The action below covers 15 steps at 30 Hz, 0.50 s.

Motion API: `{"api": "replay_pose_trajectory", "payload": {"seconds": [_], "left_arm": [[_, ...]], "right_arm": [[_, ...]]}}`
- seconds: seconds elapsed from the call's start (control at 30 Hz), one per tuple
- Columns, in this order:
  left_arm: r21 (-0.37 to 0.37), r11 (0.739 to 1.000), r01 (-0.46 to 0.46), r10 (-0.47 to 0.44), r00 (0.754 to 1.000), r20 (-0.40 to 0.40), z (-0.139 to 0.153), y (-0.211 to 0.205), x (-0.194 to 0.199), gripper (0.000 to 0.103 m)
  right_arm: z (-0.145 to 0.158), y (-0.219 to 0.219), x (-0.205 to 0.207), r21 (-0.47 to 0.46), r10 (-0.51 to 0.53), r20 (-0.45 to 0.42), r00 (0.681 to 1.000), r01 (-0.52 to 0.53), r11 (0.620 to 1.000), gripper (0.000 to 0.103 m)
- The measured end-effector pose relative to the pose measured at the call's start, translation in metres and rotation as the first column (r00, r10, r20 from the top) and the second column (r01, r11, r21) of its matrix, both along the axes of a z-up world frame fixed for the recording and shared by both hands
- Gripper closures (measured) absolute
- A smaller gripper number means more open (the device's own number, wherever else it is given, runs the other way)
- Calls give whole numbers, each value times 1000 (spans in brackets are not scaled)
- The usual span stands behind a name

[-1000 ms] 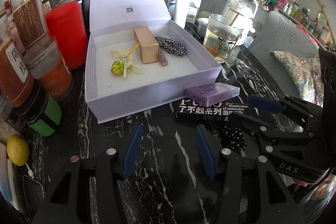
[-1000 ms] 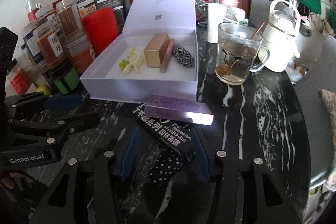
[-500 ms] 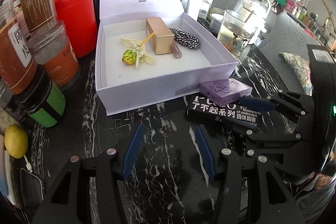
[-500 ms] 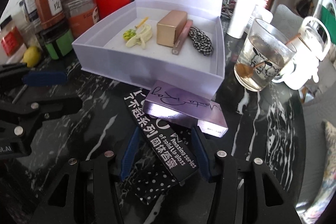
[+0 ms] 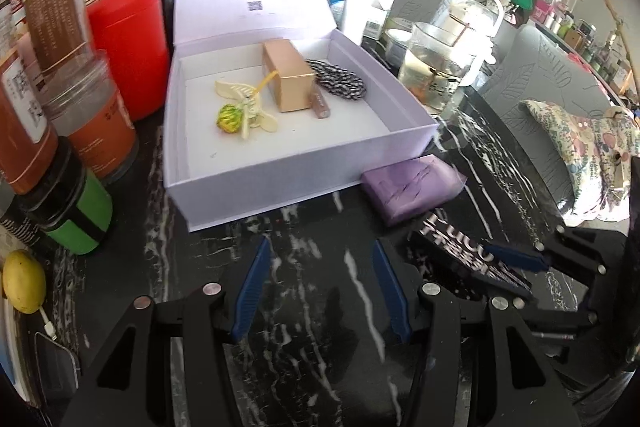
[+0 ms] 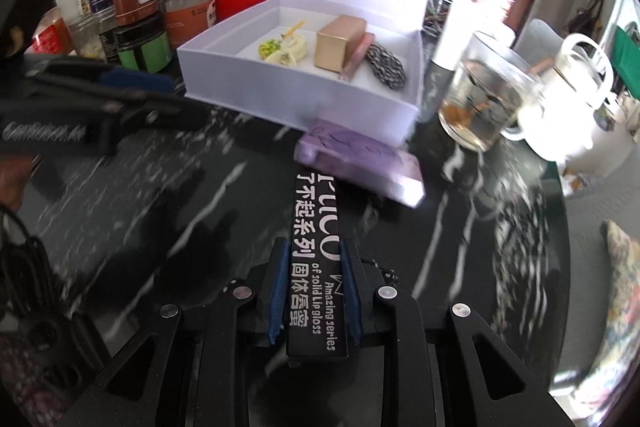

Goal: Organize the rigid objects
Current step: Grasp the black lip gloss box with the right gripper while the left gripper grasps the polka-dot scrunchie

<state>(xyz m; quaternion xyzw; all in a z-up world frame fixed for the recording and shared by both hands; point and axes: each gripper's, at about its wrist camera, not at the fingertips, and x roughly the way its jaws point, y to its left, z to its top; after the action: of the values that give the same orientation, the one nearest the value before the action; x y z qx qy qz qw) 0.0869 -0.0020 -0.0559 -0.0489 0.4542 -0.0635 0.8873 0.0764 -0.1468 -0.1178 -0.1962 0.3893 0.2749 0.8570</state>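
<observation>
My right gripper [image 6: 314,259] is shut on a long black lip-gloss box [image 6: 316,247] with white lettering; its far end touches a small purple box [image 6: 360,159]. In the left wrist view the black box [image 5: 460,259] lies right of the purple box [image 5: 412,183]. My left gripper [image 5: 320,259] is open and empty over the black marble table. An open lavender gift box [image 5: 280,167] holds a gold box [image 5: 286,75], a lollipop [image 5: 228,117], a cream clip, a pink tube and a black-white fabric piece [image 5: 338,81]. It also shows in the right wrist view [image 6: 280,99].
Jars, a red canister [image 5: 128,47] and a green-banded jar [image 5: 76,215] stand left of the gift box. A lemon [image 5: 22,281] lies at the left edge. A glass mug [image 6: 484,99] and a white kettle [image 6: 568,107] stand to the right. A chair stands beyond the table.
My right gripper has moved in and closed its fingers on the black lip-gloss box, turning it lengthwise. My left gripper stayed open and shifted slightly.
</observation>
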Motion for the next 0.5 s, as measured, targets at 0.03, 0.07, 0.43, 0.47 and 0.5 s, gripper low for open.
{"api": "replay_pose_trajectory", "payload": {"seconds": [0.03,0.07,0.43,0.47,0.5], "left_arm": [[-3,1000,7,-7,1000,-2,0,-3,1,50],[-6,1000,16,-16,1000,-3,-1,-6,2,50],[-45,996,81,-82,996,-20,-7,-37,9,50],[-50,995,85,-87,996,-20,-7,-40,9,50],[-55,994,92,-93,995,-18,-7,-42,8,50]], "right_arm": [[0,-4,-2,-1,-6,-2,1000,6,1000,78],[1,-9,-5,-2,-17,0,1000,17,1000,78],[22,-65,-13,164,-171,47,984,161,973,78],[25,-69,-13,178,-188,58,980,175,968,78],[28,-73,-14,185,-205,68,976,189,964,78]]}}
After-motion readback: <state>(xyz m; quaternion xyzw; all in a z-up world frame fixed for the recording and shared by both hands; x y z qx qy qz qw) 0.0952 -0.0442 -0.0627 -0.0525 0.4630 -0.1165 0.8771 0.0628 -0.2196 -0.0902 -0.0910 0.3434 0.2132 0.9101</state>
